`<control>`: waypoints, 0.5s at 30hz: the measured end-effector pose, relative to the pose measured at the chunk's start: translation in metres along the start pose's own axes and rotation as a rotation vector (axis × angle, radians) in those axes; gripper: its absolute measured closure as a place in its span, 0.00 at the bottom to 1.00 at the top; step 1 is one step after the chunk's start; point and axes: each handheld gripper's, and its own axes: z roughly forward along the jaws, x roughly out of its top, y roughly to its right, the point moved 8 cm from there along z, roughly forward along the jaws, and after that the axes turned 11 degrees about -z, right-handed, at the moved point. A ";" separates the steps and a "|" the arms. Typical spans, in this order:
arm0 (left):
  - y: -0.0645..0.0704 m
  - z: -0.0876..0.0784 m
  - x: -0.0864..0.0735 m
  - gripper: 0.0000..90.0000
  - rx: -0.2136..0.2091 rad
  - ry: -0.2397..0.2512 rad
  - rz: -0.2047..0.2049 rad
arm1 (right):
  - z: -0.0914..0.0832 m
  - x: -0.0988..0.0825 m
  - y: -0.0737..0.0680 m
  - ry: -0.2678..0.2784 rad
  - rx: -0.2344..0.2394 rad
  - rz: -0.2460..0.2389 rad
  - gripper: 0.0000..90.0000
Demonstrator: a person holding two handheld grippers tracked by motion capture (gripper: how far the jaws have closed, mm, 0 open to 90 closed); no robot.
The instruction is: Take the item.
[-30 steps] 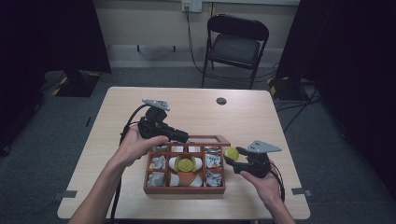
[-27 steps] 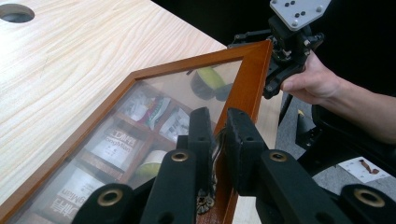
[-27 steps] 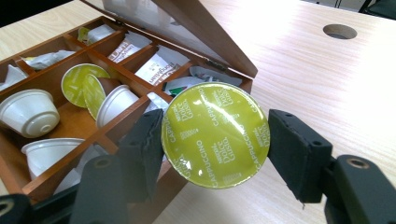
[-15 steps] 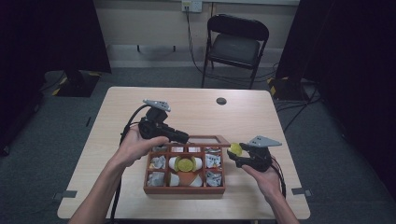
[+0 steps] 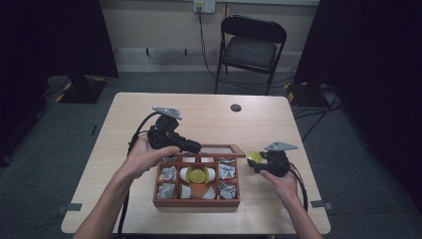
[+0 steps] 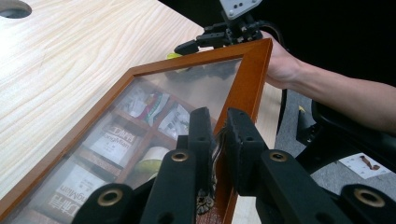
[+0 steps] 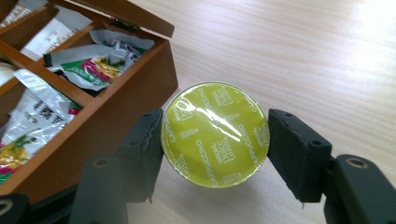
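Pinching the green-lidded Dolce Gusto cappuccino capsule (image 7: 215, 134) across its rim, my right gripper (image 7: 215, 140) has its jaws spread about the lid's width, one black pad at each edge; in the right gripper view it sits centre frame, above bare counter (image 7: 303, 51) just right of the wooden box (image 7: 112, 126). In the high view the capsule (image 5: 255, 158) shows as a yellow-green spot right of the box's upper right corner.

My left gripper (image 6: 215, 140) has its jaws nearly together on the raised lid (image 6: 245, 88), gripping the frame edge beside a small brass clasp at lower centre of the left gripper view. The lid is propped open over the compartments.

Risks as I judge them: the capsule is held on a thin rim by two points only, so a twist or bump against the box wall could pop it free. The lid grip is narrow too; if it slips, the lid would drop on whatever reaches inside.

The foil top is glossy and round with printed lettering. The lid is reddish varnished wood around a clear pane. Below it lie crinkled foil tea sachets (image 7: 93, 65) and, mid-box in the high view, another green capsule (image 5: 197, 175). The counter is pale wood-grain laminate.
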 end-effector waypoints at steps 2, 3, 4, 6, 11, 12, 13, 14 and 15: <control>0.000 0.000 -0.001 0.90 0.001 -0.001 0.000 | 0.003 -0.003 0.001 -0.011 -0.002 -0.001 0.42; 0.000 0.000 -0.001 0.90 0.000 -0.002 0.000 | 0.005 -0.004 0.001 -0.016 -0.004 -0.007 0.42; 0.000 0.000 -0.001 0.90 0.000 -0.003 0.000 | 0.006 -0.004 0.001 -0.019 -0.006 -0.007 0.42; 0.001 0.001 -0.001 0.90 -0.001 -0.001 -0.003 | 0.010 -0.007 0.002 -0.037 -0.010 -0.011 0.42; 0.000 0.001 -0.002 0.90 -0.003 -0.007 0.002 | 0.012 -0.009 0.002 -0.048 -0.013 -0.017 0.42; 0.000 0.001 -0.002 0.90 -0.003 -0.008 0.002 | 0.013 -0.009 0.002 -0.044 -0.014 -0.018 0.42; 0.000 0.001 -0.002 0.90 -0.003 -0.008 0.002 | 0.013 -0.009 0.002 -0.044 -0.014 -0.018 0.42; 0.001 0.001 -0.002 0.90 -0.004 -0.007 0.002 | 0.013 -0.009 0.002 -0.043 -0.016 -0.016 0.42; 0.001 0.001 -0.002 0.90 -0.004 -0.008 0.002 | 0.013 -0.009 0.002 -0.043 -0.016 -0.016 0.42</control>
